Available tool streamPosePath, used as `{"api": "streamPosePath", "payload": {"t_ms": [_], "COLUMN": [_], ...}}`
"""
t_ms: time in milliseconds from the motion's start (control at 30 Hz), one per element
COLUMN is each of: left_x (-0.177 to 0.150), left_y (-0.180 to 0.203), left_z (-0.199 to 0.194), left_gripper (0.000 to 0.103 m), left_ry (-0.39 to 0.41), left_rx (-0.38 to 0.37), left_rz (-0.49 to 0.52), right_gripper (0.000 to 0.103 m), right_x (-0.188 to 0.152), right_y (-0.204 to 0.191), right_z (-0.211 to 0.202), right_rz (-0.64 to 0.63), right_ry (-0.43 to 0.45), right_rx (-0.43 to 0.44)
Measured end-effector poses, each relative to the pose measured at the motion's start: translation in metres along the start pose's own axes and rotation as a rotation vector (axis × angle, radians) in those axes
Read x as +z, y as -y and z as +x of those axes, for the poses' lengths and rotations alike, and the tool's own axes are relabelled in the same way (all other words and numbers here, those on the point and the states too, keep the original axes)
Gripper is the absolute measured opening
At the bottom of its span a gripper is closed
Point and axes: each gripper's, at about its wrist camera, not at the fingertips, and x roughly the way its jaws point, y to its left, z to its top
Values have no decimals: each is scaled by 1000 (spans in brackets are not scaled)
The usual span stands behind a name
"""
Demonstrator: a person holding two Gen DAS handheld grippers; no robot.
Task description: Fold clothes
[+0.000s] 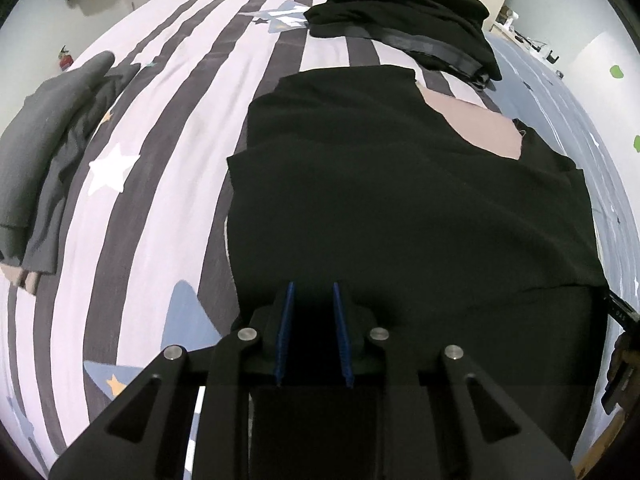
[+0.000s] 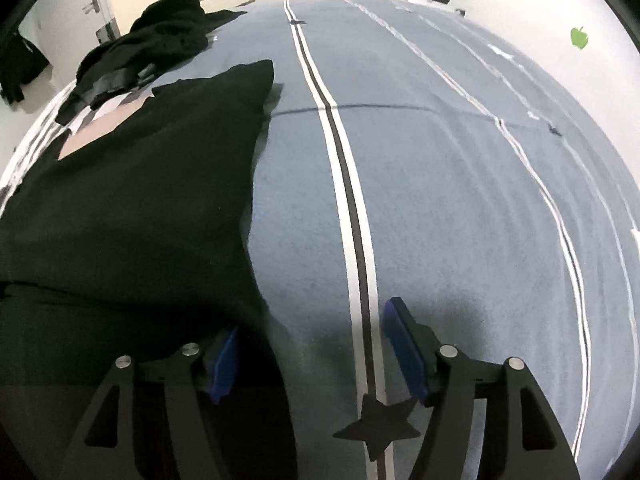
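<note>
- Looking down the left wrist view, I see my left hand-held gripper over the near edge of the black garment, blue pads slightly apart; whether cloth is pinched between them I cannot tell. The garment lies flat on the striped, star-printed bed, a grey garment at far left, a black pile beyond.
- From the right wrist view, my right hand-held gripper stands wide apart, left pad at the black garment's edge, right pad over bare blue bedding.
</note>
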Motion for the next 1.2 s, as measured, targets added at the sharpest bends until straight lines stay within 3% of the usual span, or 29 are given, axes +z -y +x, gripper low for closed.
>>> {"api": "streamPosePath", "payload": {"t_ms": [133,233,367,533,667,767,833,900,967,1033,1200], "left_x": [-1,1,4,6,6,7,8,9,10,10,7], "left_y": [-2,-4,-5,-6,-5,-6,-6,-5,-5,-5,-6], "left_z": [-1,0,2,4,5,6,7,7,7,6,3], "left_gripper": [18,18,19,19,19,19,19,19,19,19,19], "left_ry": [3,3,1,-9,-12,-11,-14,-13,-10,-9,-3], "left_rx": [-2,-9,-14,-14,-13,-13,-12,-11,-11,-10,8], "left_rz": [-16,-38,-54,-47,-40,-44,-48,-44,-40,-43,-56], "right_gripper": [62,62,62,62,60,45,34,6,0,0,3], "right_x": [0,-5,4,41,60,52,48,48,48,47,54], "right_y": [-4,-7,3,-4,-32,-41,-30,-18,-12,-7,-2], "right_z": [-17,-35,-56,-29,-12,9,14,15,15,18,1], "right_rz": [-65,-142,-103,-3,-56,-117,-59,-10,-4,-16,1], "right_ry": [-15,-17,16,28,29,-33,-36,-41,-42,-47,-6], "right_rx": [40,22,36,111,150,116,167,178,174,137,155]}}
